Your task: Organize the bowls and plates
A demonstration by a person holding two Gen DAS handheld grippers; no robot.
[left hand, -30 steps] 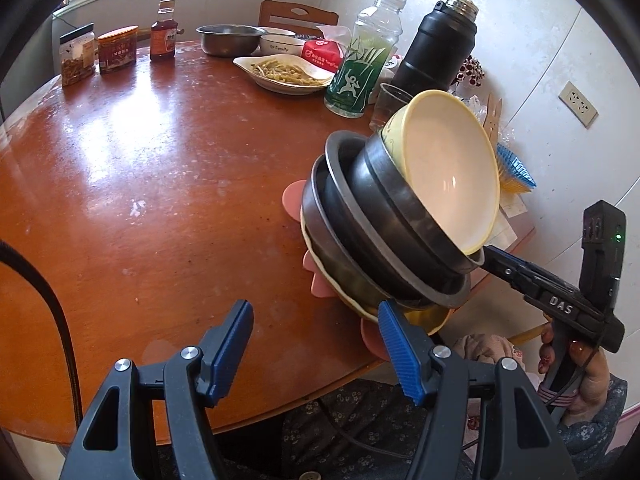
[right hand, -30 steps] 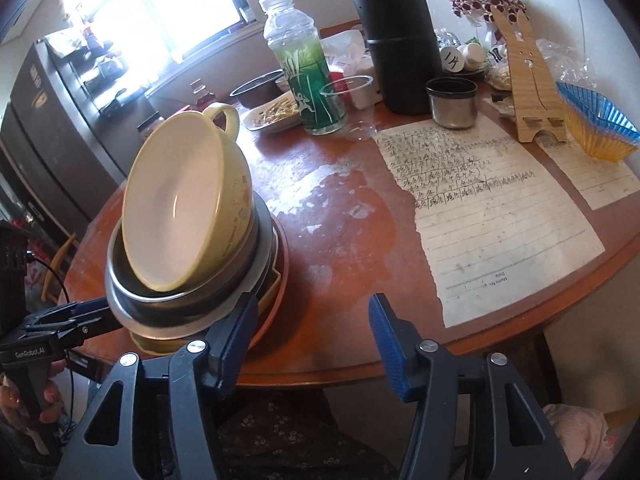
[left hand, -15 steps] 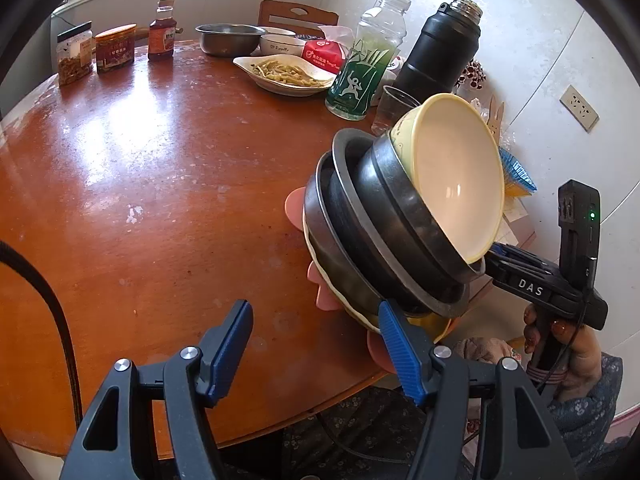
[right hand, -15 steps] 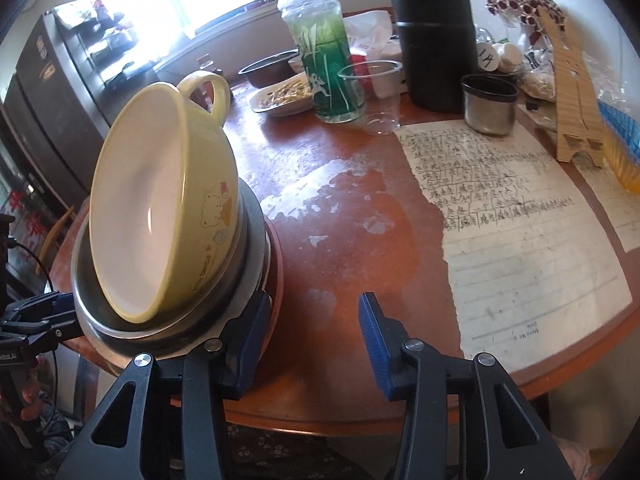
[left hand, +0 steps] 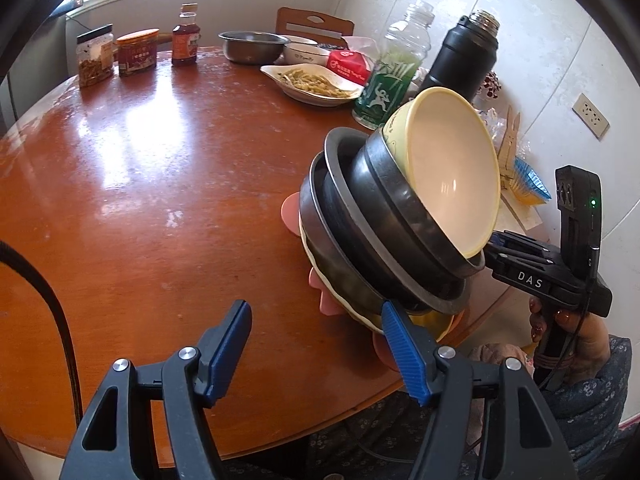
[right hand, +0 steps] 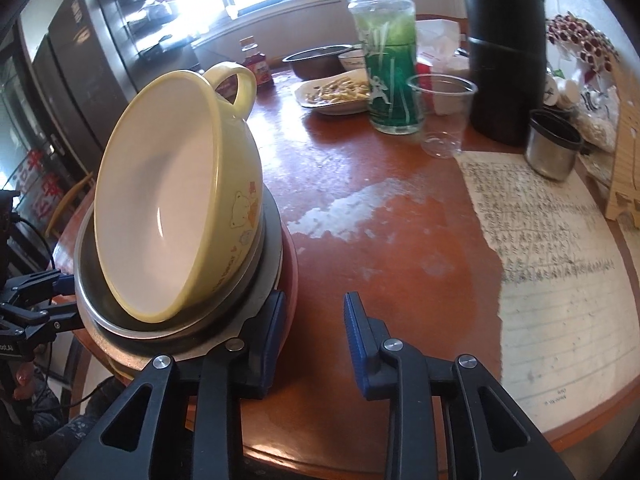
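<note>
A tilted stack stands at the table's near edge: a yellow handled bowl (left hand: 448, 168) (right hand: 176, 200) on top, nested steel bowls (left hand: 360, 236) (right hand: 264, 240) under it, then a yellow dish and a pink plate (left hand: 290, 210) (right hand: 291, 268) at the bottom. My left gripper (left hand: 316, 352) is open; its right finger (left hand: 404, 352) touches the stack's lower rim. My right gripper (right hand: 314, 336) is open; its left finger (right hand: 268, 340) rests against the stack's edge. Each gripper shows in the other's view, on the far side of the stack.
On the round wooden table (left hand: 140, 184): jars (left hand: 136, 52), a sauce bottle (left hand: 185, 36), a steel bowl (left hand: 252, 46), a plate of food (left hand: 316, 84), a green bottle (right hand: 388, 52), a black thermos (right hand: 508, 44), a plastic cup (right hand: 440, 112), a steel cup (right hand: 554, 148), a paper sheet (right hand: 560, 280).
The stack has tipped steeper toward the left gripper's side. The right gripper has moved in closer, its left finger now against the stack.
</note>
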